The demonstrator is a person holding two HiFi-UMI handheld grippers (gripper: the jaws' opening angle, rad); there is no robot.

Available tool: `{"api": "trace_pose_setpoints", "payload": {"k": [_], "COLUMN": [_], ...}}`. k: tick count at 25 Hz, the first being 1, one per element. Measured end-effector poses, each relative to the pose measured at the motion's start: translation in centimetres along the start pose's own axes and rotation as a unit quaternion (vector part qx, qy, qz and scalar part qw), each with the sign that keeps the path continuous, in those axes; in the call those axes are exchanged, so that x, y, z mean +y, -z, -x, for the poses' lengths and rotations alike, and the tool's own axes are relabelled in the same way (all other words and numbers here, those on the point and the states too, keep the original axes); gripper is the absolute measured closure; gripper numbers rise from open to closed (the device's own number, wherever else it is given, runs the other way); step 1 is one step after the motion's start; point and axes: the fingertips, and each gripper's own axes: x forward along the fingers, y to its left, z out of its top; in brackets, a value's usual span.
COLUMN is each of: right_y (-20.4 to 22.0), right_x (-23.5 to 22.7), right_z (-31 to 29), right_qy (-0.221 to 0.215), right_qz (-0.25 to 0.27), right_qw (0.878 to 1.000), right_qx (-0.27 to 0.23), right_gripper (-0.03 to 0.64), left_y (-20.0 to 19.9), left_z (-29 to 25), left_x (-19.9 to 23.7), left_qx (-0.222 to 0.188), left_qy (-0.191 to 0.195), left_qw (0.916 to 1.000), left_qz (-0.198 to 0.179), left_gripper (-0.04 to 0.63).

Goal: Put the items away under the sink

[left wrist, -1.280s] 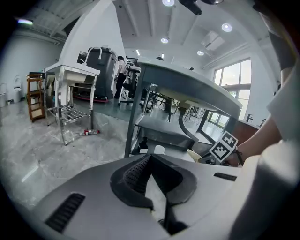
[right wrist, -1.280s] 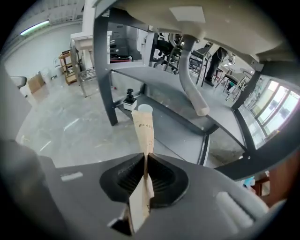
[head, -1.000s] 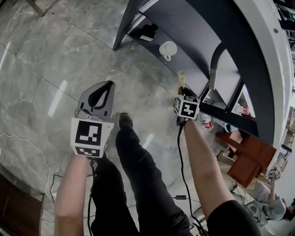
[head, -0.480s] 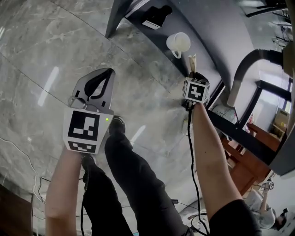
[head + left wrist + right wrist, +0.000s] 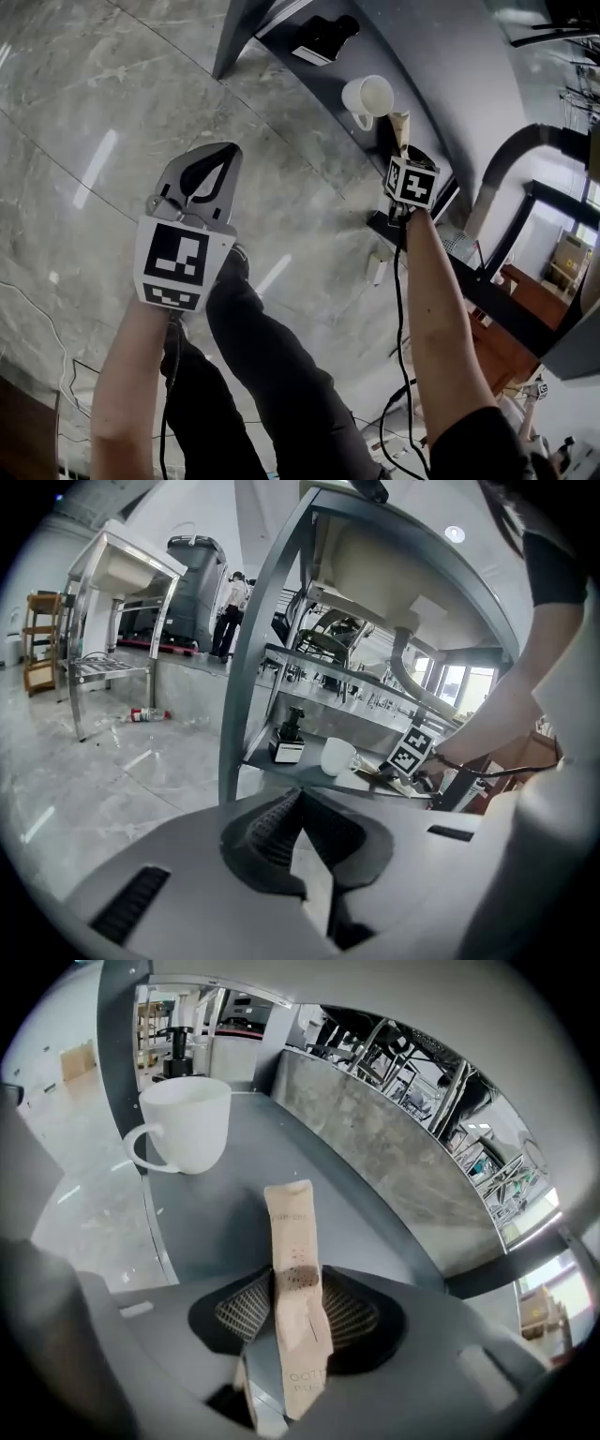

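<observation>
My right gripper (image 5: 404,150) hangs over the grey lower shelf (image 5: 314,82) under the sink, just right of a white mug (image 5: 367,97). A tan paper packet (image 5: 292,1232) stands lengthwise between its pads, its tip out over the shelf (image 5: 253,1152) near the mug (image 5: 187,1124). These jaws have just been opening, and the pads sit slightly apart beside the packet. My left gripper (image 5: 217,155) is shut and empty, held over the marble floor left of the shelf. In the left gripper view it (image 5: 298,794) points at the shelf and the mug (image 5: 337,757).
A black bottle with a white label (image 5: 323,37) stands at the shelf's far end. A grey frame leg (image 5: 230,33) borders the shelf. The drain pipe (image 5: 506,159) curves down on the right. The person's legs (image 5: 262,356) and cables are below. A red-capped bottle (image 5: 145,714) lies on the floor.
My right gripper has moved with the packet from beside the frame to over the shelf next to the mug. My left gripper stays shut and has shifted little in view.
</observation>
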Motion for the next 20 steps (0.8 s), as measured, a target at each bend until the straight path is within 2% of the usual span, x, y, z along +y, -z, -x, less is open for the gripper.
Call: {"api": "trace_pose_setpoints", "payload": {"k": [2,3,7,11,17,20], "right_y": [0.0,-0.1,-0.2,-0.1,-2.0,-3.0], "right_x": [-0.1,-0.2,1.0,4.5,11.0,12.2], "right_z": [0.5,0.8,3.4,8.5,20.1,25.9], "right_qy": [0.005,0.012,0.013,-0.037,-0.119,-0.146], "right_qz": [0.000,-0.002,-0.031,-0.062,-0.097,-0.108], "right_qw": [1.000,1.000,0.999,0.995,0.981,0.973], "right_qx": [-0.005,-0.008,-0.030,-0.065,-0.121,-0.143], "right_gripper": [0.415,0.394,0.382,0.383,0.388,0.394], "left_y": [0.0,-0.1,-0.8,-2.0,-6.8,-9.6], "left_z": [0.3,0.6,2.8,6.7,13.2,16.1], "left_x": [0.0,0.0,-0.1,-1.9,-5.5,-8.1], "left_qx": [0.006,0.008,0.016,0.029,0.036,0.035], "left_qy": [-0.001,-0.002,-0.009,-0.014,0.000,0.006], "left_qw": [1.0000,1.0000,0.9998,0.9988,0.9985,0.9983], "left_qz": [-0.002,-0.005,0.006,0.036,0.041,0.045], "left_gripper": [0.586,0.586,0.586,0.586,0.586,0.586]}}
